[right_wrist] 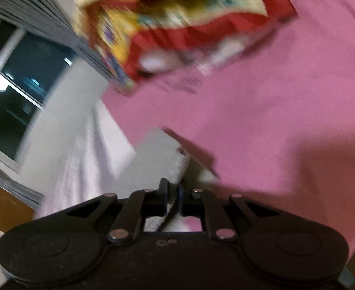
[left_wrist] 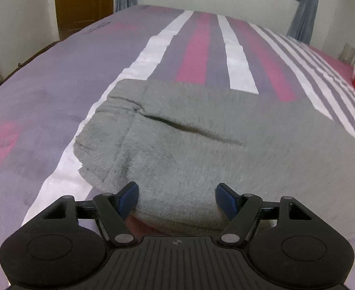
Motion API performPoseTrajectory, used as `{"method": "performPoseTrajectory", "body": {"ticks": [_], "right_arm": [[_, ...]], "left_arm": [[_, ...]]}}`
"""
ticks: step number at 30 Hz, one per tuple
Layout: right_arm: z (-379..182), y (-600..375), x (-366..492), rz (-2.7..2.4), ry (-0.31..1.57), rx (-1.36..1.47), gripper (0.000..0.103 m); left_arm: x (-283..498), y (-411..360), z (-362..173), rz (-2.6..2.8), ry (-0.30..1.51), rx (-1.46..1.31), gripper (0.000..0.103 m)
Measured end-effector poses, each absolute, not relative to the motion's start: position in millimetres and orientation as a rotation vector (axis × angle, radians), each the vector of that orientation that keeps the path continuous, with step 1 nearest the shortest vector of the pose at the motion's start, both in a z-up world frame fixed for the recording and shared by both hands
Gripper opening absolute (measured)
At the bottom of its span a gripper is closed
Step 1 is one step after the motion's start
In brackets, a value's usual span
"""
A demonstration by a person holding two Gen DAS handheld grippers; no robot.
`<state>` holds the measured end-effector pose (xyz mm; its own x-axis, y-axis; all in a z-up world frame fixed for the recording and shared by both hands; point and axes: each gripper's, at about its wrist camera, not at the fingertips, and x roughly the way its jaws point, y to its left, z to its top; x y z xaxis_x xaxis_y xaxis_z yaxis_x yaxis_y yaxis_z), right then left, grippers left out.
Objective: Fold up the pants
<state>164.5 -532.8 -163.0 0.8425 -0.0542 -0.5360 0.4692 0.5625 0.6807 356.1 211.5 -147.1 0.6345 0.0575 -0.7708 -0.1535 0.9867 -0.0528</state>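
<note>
A: Setting, item one. Bedroom: a bed under a sheet striped grey-purple, pink and white; cream walls; a brown door at the far left; grey curtains either side of a dark window.

B: Item two, the task's thing?

A: Grey pants, fleecy cloth, lying flat on the bed directly ahead of the left gripper. One dark crease runs slantwise across the upper layer. Layered edges step out at the left side.

B: Long axis?

A: Across the left view, left to right. The stepped end lies left; the cloth runs off the right edge of that view, so the other end is cut off there. Which end is waist and which is cuff, cannot tell.

B: Left gripper?

A: Jaws spread wide, blue pads clear of the cloth, nothing grasped. It hovers at the near edge of the pants; that edge dips behind the gripper body.

B: Right gripper?

A: Clenched, the jaws nearly together, pinching a fold of grey cloth that rises between the pads. That view is tilted and heavily blurred.

B: Anything else entered?

A: A red and yellow printed packet on the pink stretch of sheet; print unreadable through blur. In the left view only a sliver of it shows at the right edge.
</note>
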Motion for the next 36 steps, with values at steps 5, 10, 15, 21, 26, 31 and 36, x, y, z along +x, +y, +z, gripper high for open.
{"method": "performPoseTrajectory", "body": {"ticks": [5,10,15,21,26,31,36], "right_arm": [[-147.8,-526.8,138.8,-0.301,0.406,0.908,0.058],[-172.9,-525.4,167.3,-0.294,0.49,0.947,0.021],[-132.7,-501.6,168.5,-0.201,0.362,0.84,0.012],[-175.8,-527.6,168.3,-0.268,0.552,0.846,0.012],[-159.7,-515.3,166.3,-0.283,0.537,0.783,0.014],[-158.3,-516.9,166.6,-0.281,0.587,0.783,0.016],[-160.4,-513.5,172.7,-0.296,0.604,0.779,0.017]], "left_arm": [[356.9,210.6,-149.2,0.113,0.885,-0.101,0.072],[357.4,206.6,-156.0,0.131,0.872,-0.096,0.072],[358.0,203.4,-156.1,0.143,0.877,-0.088,0.073],[358.4,203.4,-158.1,0.138,0.875,-0.081,0.074],[341.7,203.3,-140.7,0.14,0.793,-0.051,0.074],[309.0,235.7,-133.6,0.232,0.703,-0.134,0.074],[310.2,285.3,-147.8,0.28,0.747,-0.347,0.035]]}}
